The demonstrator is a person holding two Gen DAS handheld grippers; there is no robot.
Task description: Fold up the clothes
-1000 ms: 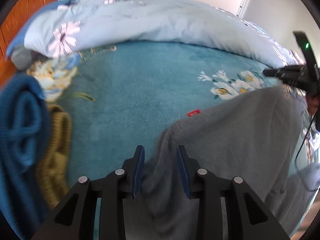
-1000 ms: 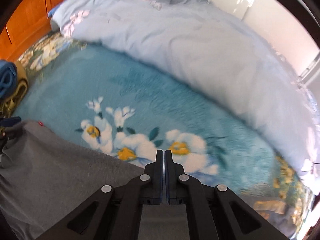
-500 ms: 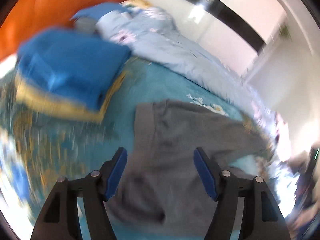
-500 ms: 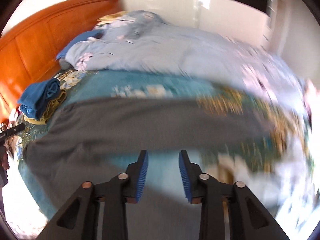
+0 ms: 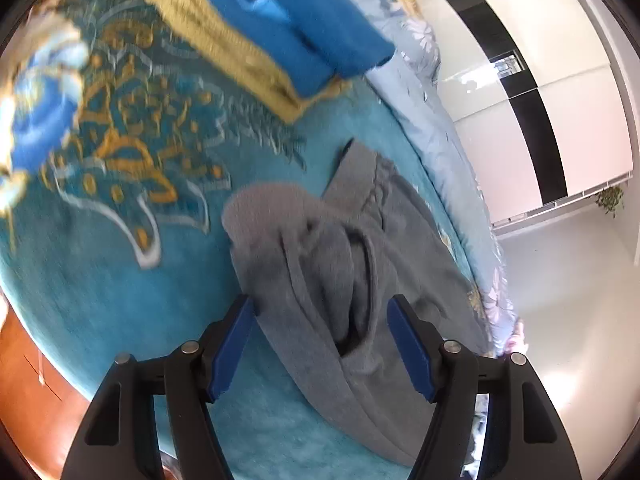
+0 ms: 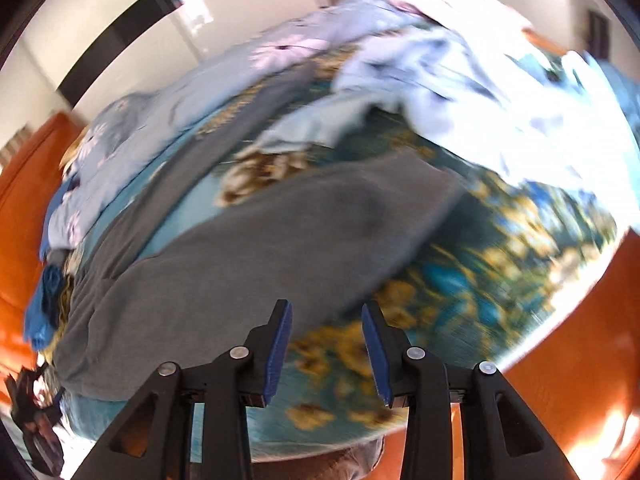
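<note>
1. Left tongs: released, blue pads spread wide, nothing gripped. They hang over the bunched end of the grey trousers, which lies between the two pads in the view; contact can't be told.
2. Right tongs: released too, moderate gap, nothing between the pads. They sit above the patterned bedspread, just off the near edge of the grey trousers.
3. Trousers lie on the bed, on the teal floral bedspread. Left wrist view: crumpled folds at the near end, fabric running away along the bed. Right wrist view: one wide grey leg in front, a second narrower grey strip beyond it, apart from the first.
4. Folded stack beyond the trousers: blue garment on top of a mustard knit, well apart from the tongs.
5. Light blue floral duvet along the far side of the bed; orange wooden headboard at the left in the right wrist view.
6. Both views motion-blurred.
</note>
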